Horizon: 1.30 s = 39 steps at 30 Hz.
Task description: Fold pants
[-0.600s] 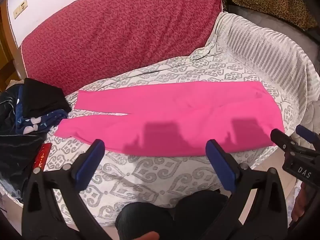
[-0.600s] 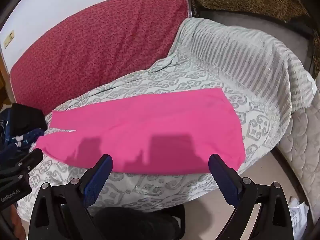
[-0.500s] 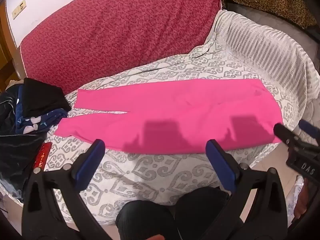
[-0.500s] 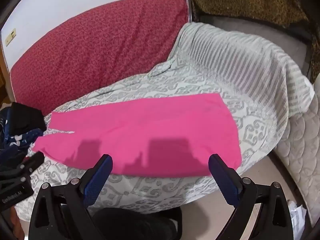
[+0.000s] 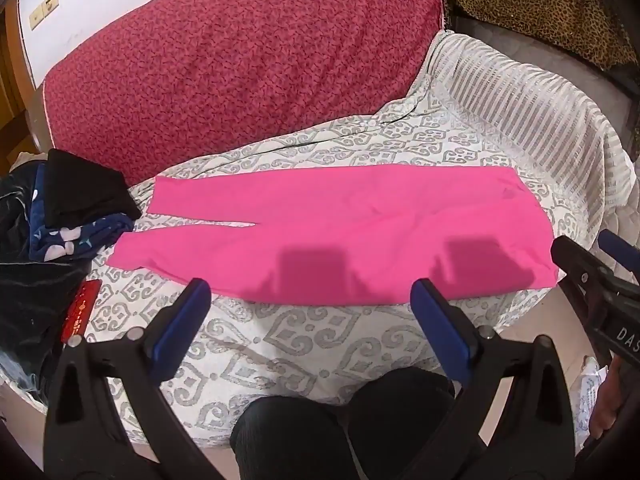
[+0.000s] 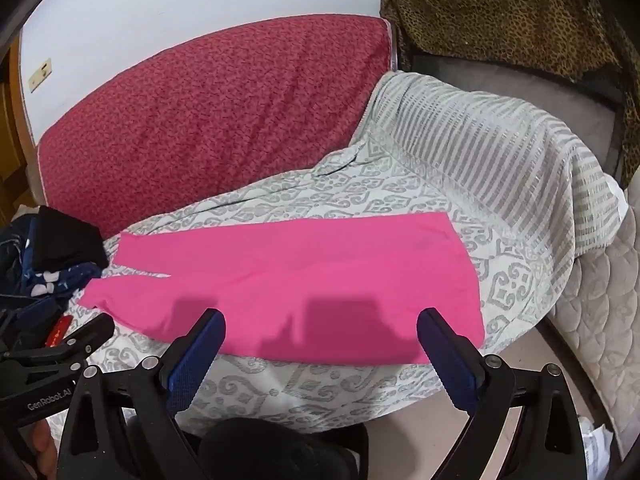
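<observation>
Bright pink pants (image 5: 344,224) lie flat across the patterned grey-and-white bedspread (image 5: 288,340), legs pointing left and waist at the right. The same pants (image 6: 296,280) fill the middle of the right wrist view. My left gripper (image 5: 310,296) hovers above the bed's near edge, open, nothing between its blue pads (image 5: 182,322). My right gripper (image 6: 320,330) hangs over the pants' near hem, also open and empty. Each gripper shows at the edge of the other's view: the right gripper (image 5: 596,268) at the far right, the left gripper (image 6: 60,352) at the lower left.
A red patterned cushion (image 5: 240,80) backs the bed. A pile of dark clothes (image 5: 68,208) and a red card (image 5: 80,310) lie at the left. A striped cover (image 6: 500,148) and a leopard-print cloth (image 6: 500,12) sit to the right. The person's dark-clad knees (image 5: 340,420) are below.
Both grippers have drawn back and up a little, so the pants sit slightly farther off. The right gripper's tip has slid lower at the right edge of the left wrist view.
</observation>
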{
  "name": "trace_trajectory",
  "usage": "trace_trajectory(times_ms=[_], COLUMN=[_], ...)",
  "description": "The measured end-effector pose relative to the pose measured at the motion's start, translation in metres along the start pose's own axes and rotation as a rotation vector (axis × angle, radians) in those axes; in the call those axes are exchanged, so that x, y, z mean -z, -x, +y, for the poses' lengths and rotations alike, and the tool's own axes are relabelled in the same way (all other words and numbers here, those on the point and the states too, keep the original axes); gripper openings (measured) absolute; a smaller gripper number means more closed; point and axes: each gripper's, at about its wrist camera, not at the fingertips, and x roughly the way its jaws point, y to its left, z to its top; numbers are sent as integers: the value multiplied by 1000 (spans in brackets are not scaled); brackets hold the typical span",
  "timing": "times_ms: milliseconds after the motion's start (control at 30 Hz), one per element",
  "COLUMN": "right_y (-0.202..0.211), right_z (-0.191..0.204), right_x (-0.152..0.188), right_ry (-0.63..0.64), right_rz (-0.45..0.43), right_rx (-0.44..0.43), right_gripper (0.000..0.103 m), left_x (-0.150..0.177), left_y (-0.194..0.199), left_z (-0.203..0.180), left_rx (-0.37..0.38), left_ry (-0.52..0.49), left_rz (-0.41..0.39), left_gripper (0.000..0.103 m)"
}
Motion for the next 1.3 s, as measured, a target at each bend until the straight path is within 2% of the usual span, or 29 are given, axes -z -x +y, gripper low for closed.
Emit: trace_trajectory(times_ms=[300, 500, 1300], right_y=[5, 8, 16], right_z=[4, 3, 1], right_x=[-1, -2, 5], right_ry=[22, 12, -2], right_rz=[-20, -23, -34], right_rx=[13, 6, 13], right_gripper=[98, 98, 98], left_x=[1, 1, 5], left_y=[1, 3, 19], left_z=[6, 8, -3], left_rx=[7, 42, 40], left_ry=[13, 10, -31], left_rz=[-2, 1, -58], left_gripper=[100, 100, 100])
